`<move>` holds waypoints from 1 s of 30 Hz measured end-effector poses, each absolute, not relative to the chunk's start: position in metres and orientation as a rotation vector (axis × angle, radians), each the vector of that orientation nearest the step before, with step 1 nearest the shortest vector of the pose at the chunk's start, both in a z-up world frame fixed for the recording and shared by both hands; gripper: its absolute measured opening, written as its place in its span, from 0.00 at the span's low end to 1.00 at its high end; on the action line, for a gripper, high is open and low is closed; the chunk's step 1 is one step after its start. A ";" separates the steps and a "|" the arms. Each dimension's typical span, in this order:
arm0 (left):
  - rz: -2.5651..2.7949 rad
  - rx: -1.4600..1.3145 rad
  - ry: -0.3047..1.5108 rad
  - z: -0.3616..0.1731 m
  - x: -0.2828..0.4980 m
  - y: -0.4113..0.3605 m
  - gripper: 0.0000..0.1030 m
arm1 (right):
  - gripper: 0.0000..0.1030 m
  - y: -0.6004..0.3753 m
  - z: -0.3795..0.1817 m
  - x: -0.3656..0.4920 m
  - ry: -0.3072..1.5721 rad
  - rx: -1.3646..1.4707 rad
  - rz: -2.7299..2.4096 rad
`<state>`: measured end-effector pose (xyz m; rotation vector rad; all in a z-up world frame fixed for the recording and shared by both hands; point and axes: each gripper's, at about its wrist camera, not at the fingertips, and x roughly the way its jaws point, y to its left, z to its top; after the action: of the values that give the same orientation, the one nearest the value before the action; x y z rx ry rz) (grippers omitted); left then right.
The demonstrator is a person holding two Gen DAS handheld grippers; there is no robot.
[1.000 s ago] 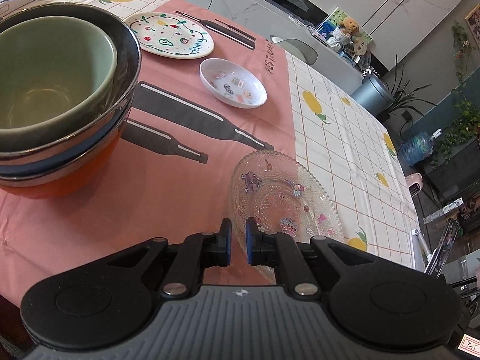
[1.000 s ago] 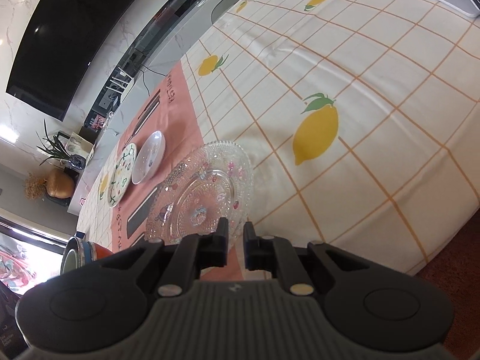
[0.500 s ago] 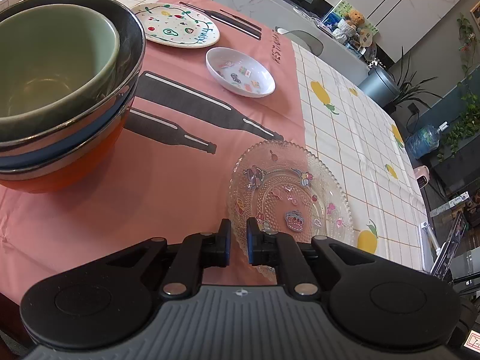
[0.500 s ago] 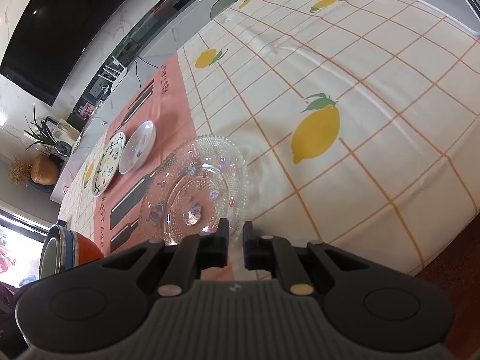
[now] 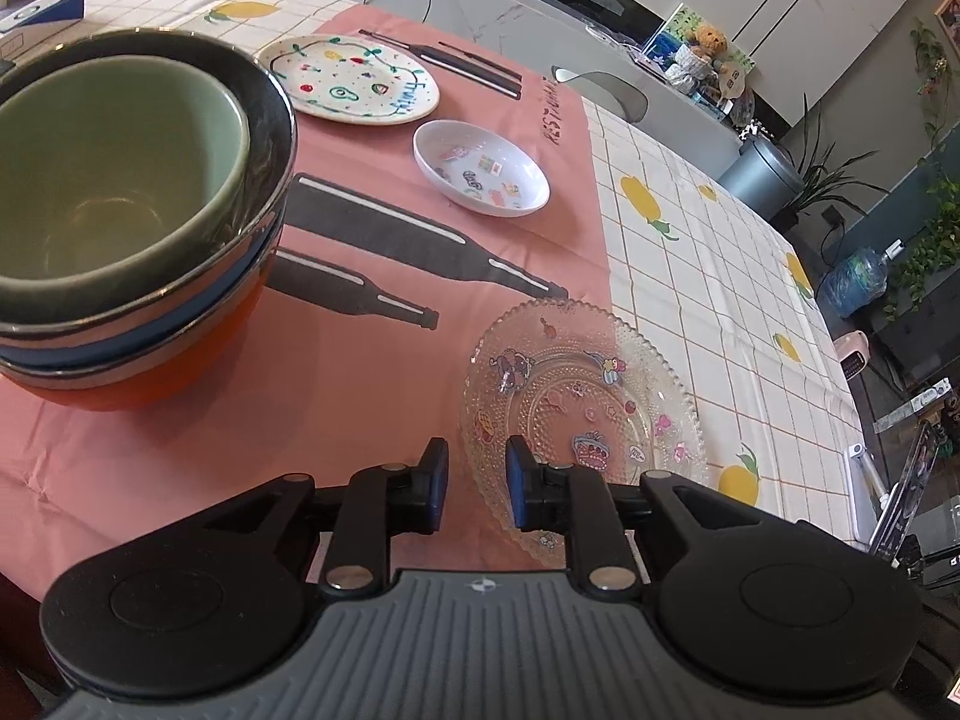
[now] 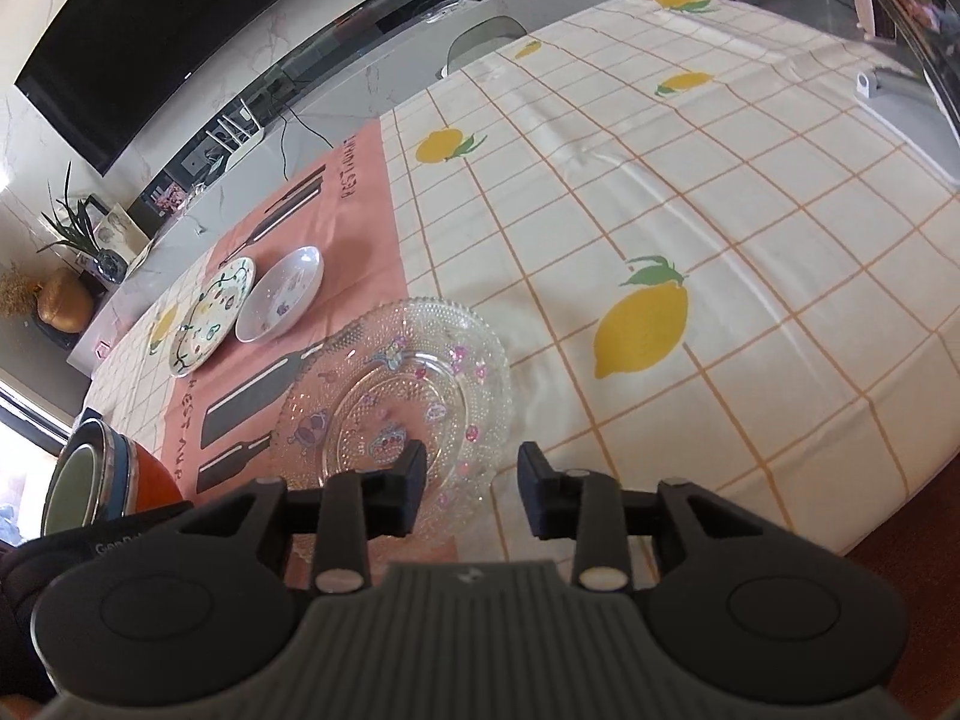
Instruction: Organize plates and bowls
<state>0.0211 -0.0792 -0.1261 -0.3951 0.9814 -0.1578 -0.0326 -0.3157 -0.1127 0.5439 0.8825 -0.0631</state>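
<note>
A clear glass plate with cartoon stickers lies where the pink cloth meets the lemon tablecloth. My left gripper hovers over its near left rim and my right gripper over its near right rim. Both sets of jaws are opening and neither pad presses on the plate. A stack of bowls, green inside dark, blue and orange ones, stands at the left. A painted plate and a small white dish lie farther back.
The pink cloth printed with bottles covers the table's left part. Lemon tablecloth spreads to the right, down to the table's near edge. A device on a stand sits at the far right. A chair back stands behind the table.
Both grippers' jaws were shut and now stand apart. The right wrist view has rolled and lifted slightly; the glass plate lies in the same spot.
</note>
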 end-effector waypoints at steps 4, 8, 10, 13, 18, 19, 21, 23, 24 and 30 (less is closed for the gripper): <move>-0.169 -0.327 0.924 -0.111 0.021 -0.083 0.24 | 0.39 -0.310 -0.103 -0.031 0.855 0.483 -0.061; -0.205 -0.271 0.884 -0.091 0.026 -0.083 0.25 | 0.45 -0.305 -0.093 -0.026 0.831 0.462 -0.026; -0.215 -0.254 0.843 -0.079 0.027 -0.080 0.25 | 0.49 -0.301 -0.088 -0.022 0.820 0.452 -0.004; -0.234 -0.243 0.789 -0.061 0.031 -0.072 0.26 | 0.52 -0.295 -0.080 -0.013 0.805 0.428 0.016; -0.250 -0.185 0.783 -0.039 0.048 -0.060 0.26 | 0.61 -0.279 -0.061 0.007 0.780 0.364 0.053; -0.246 -0.176 0.793 -0.036 0.053 -0.056 0.27 | 0.63 -0.276 -0.057 0.012 0.776 0.356 0.064; -0.231 -0.158 0.802 -0.030 0.060 -0.048 0.28 | 0.71 -0.269 -0.051 0.021 0.769 0.341 0.077; -0.222 -0.144 0.790 -0.024 0.067 -0.038 0.28 | 0.82 -0.262 -0.045 0.029 0.763 0.316 0.064; -0.219 -0.138 0.776 -0.020 0.069 -0.033 0.28 | 0.87 -0.257 -0.042 0.033 0.755 0.301 0.052; -0.215 -0.081 0.727 0.008 0.088 0.002 0.32 | 0.87 -0.241 -0.037 0.064 0.766 0.295 0.093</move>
<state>0.0880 0.0019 0.0078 -0.0814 0.7268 -0.2149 0.0645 -0.2413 -0.0375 0.2953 0.7663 0.0930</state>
